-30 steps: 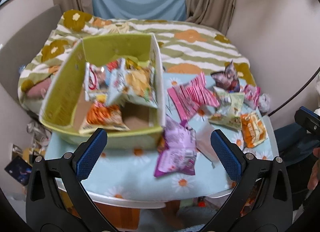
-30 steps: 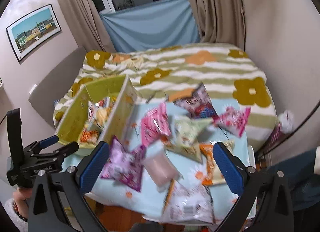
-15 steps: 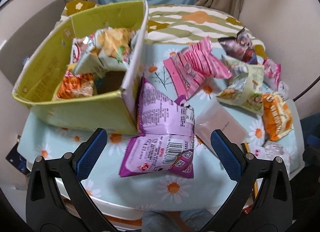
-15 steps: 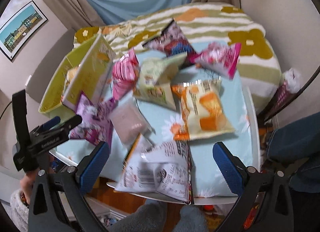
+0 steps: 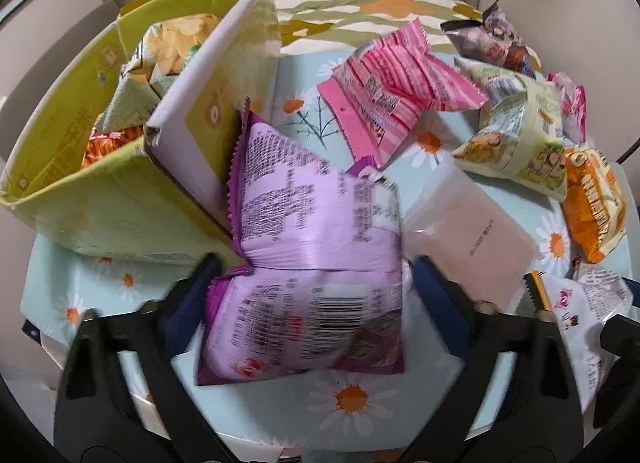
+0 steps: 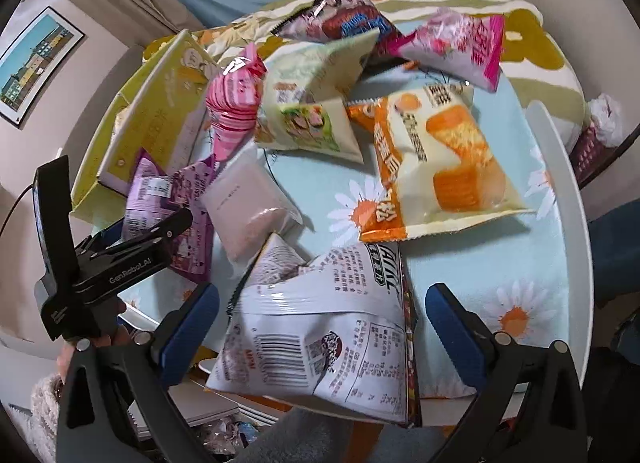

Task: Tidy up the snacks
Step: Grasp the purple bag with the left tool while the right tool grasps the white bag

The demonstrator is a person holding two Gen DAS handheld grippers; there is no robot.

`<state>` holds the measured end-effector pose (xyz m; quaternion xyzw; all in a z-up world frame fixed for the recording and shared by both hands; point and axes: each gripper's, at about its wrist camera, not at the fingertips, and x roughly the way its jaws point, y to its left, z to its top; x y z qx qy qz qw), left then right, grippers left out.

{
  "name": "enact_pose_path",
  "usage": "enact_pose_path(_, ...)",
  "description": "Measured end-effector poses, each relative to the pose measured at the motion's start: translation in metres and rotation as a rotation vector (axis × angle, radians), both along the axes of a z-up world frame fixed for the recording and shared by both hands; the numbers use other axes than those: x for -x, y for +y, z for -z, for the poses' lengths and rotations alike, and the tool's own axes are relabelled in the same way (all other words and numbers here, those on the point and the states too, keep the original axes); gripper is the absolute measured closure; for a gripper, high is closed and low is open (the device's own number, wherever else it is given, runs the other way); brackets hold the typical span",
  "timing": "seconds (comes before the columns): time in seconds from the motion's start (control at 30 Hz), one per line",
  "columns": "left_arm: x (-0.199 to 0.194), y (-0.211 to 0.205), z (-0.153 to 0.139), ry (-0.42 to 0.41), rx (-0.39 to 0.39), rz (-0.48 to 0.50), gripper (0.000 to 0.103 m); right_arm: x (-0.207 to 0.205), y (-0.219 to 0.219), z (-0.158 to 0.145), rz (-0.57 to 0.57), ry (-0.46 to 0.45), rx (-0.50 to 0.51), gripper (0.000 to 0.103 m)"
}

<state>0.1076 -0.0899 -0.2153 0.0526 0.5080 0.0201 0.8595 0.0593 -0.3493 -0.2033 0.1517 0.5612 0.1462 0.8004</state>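
Note:
A purple snack bag [image 5: 316, 263] lies on the daisy tablecloth, leaning on the yellow-green box [image 5: 120, 199] that holds several snack bags. My left gripper [image 5: 316, 299] is open, its blue fingers either side of the purple bag's near end. A white snack bag [image 6: 324, 327] lies at the table's near edge. My right gripper [image 6: 322, 327] is open, its fingers straddling the white bag. The left gripper also shows in the right wrist view [image 6: 120, 247] over the purple bag [image 6: 168, 199].
Loose bags lie on the table [image 6: 460, 263]: pink striped [image 5: 392, 83], pale green [image 5: 520, 135], orange [image 6: 432, 159], dark triangular [image 5: 492, 43], magenta [image 6: 460, 43]. A pale pink flat pouch [image 5: 468, 239] lies between the purple and white bags. A striped bed [image 5: 360, 11] is behind.
Both grippers have dropped and moved forward. The left now brackets the purple bag and the right brackets the white bag. Both stay open.

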Motion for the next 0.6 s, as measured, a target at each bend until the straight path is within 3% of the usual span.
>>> enact_pose_path(0.23,0.003,0.001,0.004,0.016,0.012,0.012,0.034,0.000,0.000,0.012,-0.004,0.024,-0.015,0.000)
enact_pose_path(0.6,0.027,0.000,-0.011,0.014,0.000,-0.005,0.035,-0.003,0.010,0.014,-0.057,0.021,0.002,0.000)
